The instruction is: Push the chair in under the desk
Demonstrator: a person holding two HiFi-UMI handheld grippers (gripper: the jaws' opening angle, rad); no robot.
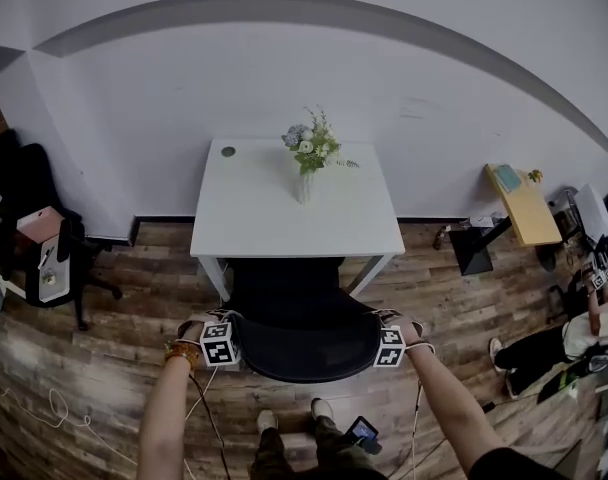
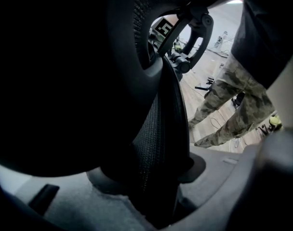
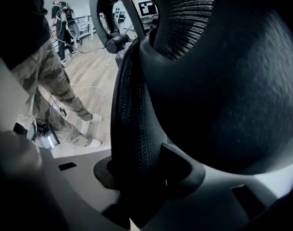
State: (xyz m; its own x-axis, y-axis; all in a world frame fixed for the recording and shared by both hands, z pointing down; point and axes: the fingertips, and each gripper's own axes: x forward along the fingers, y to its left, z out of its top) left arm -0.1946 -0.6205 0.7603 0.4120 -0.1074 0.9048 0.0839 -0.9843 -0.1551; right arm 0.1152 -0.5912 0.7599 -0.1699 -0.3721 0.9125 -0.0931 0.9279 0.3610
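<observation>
Looking down on the white desk (image 1: 274, 223), set against the far wall with a vase of flowers (image 1: 307, 173) standing on its far half. The black chair (image 1: 302, 336) sits square to the desk's near edge: its front goes into shadow beneath the top, while the backrest stands out on the near side, just ahead of the person's shoes (image 1: 268, 420). The left gripper (image 1: 227, 326) is on the backrest's left edge and the right gripper (image 1: 384, 326) is on its right edge, one arm reaching to each. In the left gripper view the mesh rim runs between the pads (image 2: 99, 177), which are clamped on it. It's the same in the right gripper view, with the pads (image 3: 183, 169) closed on the mesh edge. Wooden floor (image 1: 464, 308) lies all round, and a second dark chair (image 1: 44, 258) stands well off to the left
</observation>
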